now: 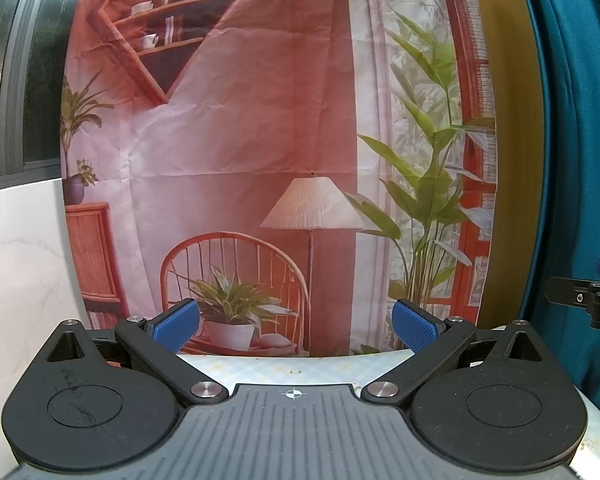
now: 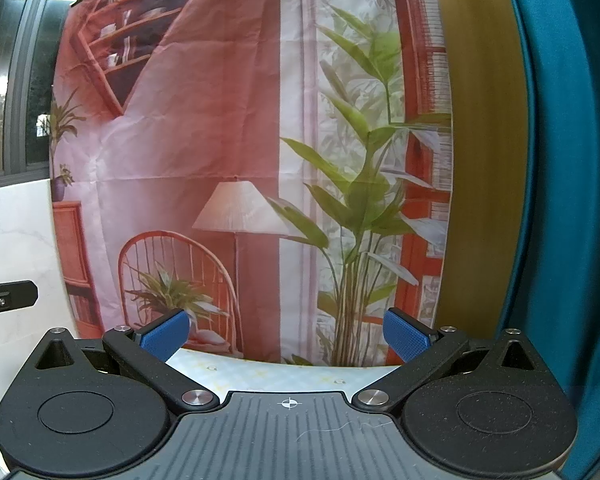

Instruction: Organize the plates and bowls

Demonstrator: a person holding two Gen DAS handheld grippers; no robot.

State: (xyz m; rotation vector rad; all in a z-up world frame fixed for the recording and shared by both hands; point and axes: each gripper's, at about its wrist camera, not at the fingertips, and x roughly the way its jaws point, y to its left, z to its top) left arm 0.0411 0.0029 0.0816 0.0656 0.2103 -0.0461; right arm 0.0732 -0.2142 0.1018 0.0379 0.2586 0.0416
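No plates or bowls show — both the left gripper and right gripper gape wide, holding nothing, above the pale checked tablecloth, facing a printed backdrop — teal curtain at right.

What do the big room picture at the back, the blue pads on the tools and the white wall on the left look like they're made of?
Room picture: probably thin printed fabric, matte; it shows fold creases and wrinkles.
Blue pads: likely rubber or soft plastic, with a fine grid texture.
White wall: looks like glossy marble or marble-look tile, with grey veins; which one is unclear.
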